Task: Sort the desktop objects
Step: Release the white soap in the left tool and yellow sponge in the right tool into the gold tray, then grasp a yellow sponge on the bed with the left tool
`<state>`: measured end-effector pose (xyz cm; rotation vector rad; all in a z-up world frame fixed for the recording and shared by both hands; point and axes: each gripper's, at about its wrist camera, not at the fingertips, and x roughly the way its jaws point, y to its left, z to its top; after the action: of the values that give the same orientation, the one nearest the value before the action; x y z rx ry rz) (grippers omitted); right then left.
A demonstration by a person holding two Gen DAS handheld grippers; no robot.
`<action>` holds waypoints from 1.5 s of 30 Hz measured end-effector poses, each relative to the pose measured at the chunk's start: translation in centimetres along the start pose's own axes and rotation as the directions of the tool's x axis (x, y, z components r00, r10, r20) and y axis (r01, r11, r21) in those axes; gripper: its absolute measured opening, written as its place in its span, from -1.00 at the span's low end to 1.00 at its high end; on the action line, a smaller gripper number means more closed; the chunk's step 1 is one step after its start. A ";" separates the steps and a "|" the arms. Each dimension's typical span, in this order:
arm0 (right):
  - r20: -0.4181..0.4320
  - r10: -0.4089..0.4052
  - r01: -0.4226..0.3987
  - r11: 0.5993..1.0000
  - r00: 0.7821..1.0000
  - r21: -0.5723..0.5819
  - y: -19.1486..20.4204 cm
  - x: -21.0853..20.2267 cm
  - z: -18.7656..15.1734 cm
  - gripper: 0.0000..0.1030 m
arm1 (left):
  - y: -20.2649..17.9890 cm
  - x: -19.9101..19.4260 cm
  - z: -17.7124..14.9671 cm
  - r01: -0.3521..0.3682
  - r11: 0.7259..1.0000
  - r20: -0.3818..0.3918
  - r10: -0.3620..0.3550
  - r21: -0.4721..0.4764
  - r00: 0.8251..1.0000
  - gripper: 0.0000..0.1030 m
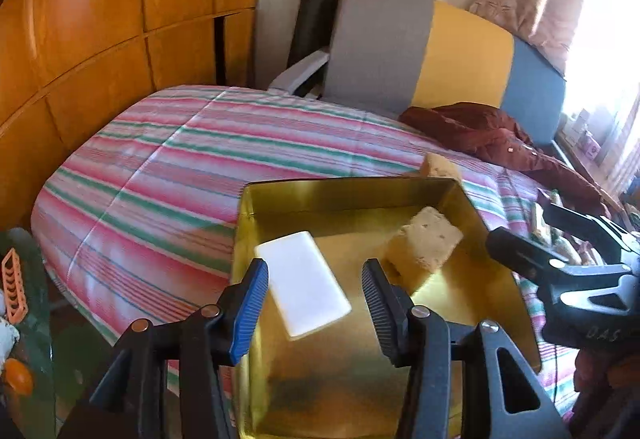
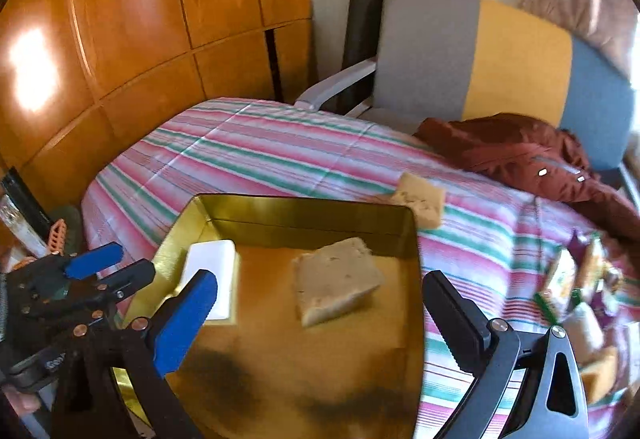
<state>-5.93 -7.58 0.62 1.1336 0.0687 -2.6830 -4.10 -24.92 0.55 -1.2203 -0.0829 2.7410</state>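
Both grippers are hovering over a gold tin tray (image 1: 352, 191) that is sitting on a bed with a pink, green and white striped cover (image 1: 168, 167). The left gripper (image 1: 316, 303) is pointing down into the tray with its fingers (image 1: 250, 313) standing apart; a white rectangular block (image 1: 302, 283) is showing between them, tilted, with no pad pressing on it, and whether it is resting on the tray floor or in the air cannot be told. In the right wrist view the same white block (image 2: 210, 277) is lying in the tray's near-left corner, partly behind a blue finger pad. The right gripper (image 2: 320, 323) is spreading its fingers (image 2: 186, 319) wide over the tray with nothing between them. A tan sponge piece (image 2: 336, 279) is lying tilted in the tray, right of the white block and apart from it; the left view shows it (image 1: 426, 243) near the tray's right wall. A second sponge piece (image 2: 420, 205) is lying on the bed cover just beyond the tray's far right corner. A dark red jacket (image 2: 520, 155) is lying crumpled farther back by the grey, yellow and blue headboard (image 2: 516, 59). Some packets (image 2: 572, 279) are lying blurred on the cover at right. Wooden wardrobe panels (image 2: 140, 19) are filling the left background.
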 end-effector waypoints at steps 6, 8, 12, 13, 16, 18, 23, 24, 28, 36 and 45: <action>0.029 -0.069 0.068 0.998 0.997 0.016 -1.5 -1.6 -0.8 0.99 | -1.9 -0.8 0.6 0.043 0.998 0.027 -0.044 0.050 0.999 0.09; 0.034 -0.081 0.080 0.996 0.996 0.033 -2.2 -2.0 -1.3 0.99 | -2.7 -0.7 0.9 0.062 0.996 0.020 -0.063 0.069 0.998 0.23; 0.030 -0.113 0.109 0.989 0.993 0.100 -4.8 -2.8 -2.7 0.99 | -4.3 0.1 1.5 0.077 0.992 -0.009 -0.077 0.096 0.997 0.27; 0.027 -0.120 0.116 0.987 0.992 0.113 -5.4 -3.0 -3.1 0.99 | -4.7 0.3 1.6 0.083 0.991 -0.017 -0.081 0.103 0.997 0.27; 0.017 -0.153 0.149 0.977 0.988 0.151 -7.5 -3.6 -4.0 0.99 | -6.4 0.9 2.6 0.111 0.984 -0.031 -0.108 0.140 0.994 0.27; 0.016 -0.179 0.174 0.969 0.984 0.174 -9.0 -4.1 -4.6 0.99 | -7.5 1.4 3.5 0.143 0.976 -0.047 -0.137 0.162 0.989 0.27; 0.013 -0.223 0.214 0.951 0.975 0.224 -12.3 -5.1 -5.5 0.99 | -10.6 4.4 7.3 0.198 0.963 -0.115 -0.179 0.184 0.977 0.28; 0.012 -0.231 0.223 0.949 0.973 0.225 -12.9 -5.2 -5.6 0.99 | -11.1 5.2 7.9 0.200 0.963 -0.135 -0.177 0.181 0.975 0.34; 0.003 -0.265 0.256 0.937 0.964 0.237 -15.5 -5.5 -6.2 0.99 | -13.4 9.4 10.5 0.197 0.963 -0.188 -0.162 0.184 0.969 0.59; -0.026 -0.323 0.319 0.913 0.946 0.253 -20.9 -5.5 -6.8 0.99 | -16.8 18.6 13.5 0.169 0.974 -0.322 -0.113 0.152 0.940 0.71; 0.037 -0.357 0.327 0.888 0.933 0.324 -27.2 -7.4 -7.3 0.99 | -18.8 25.3 13.1 0.107 0.981 -0.438 -0.027 0.159 0.899 0.72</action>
<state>-2.01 21.23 -0.44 1.1681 -0.2009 -3.1482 -28.58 -2.50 -7.29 -1.7001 0.1642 2.2903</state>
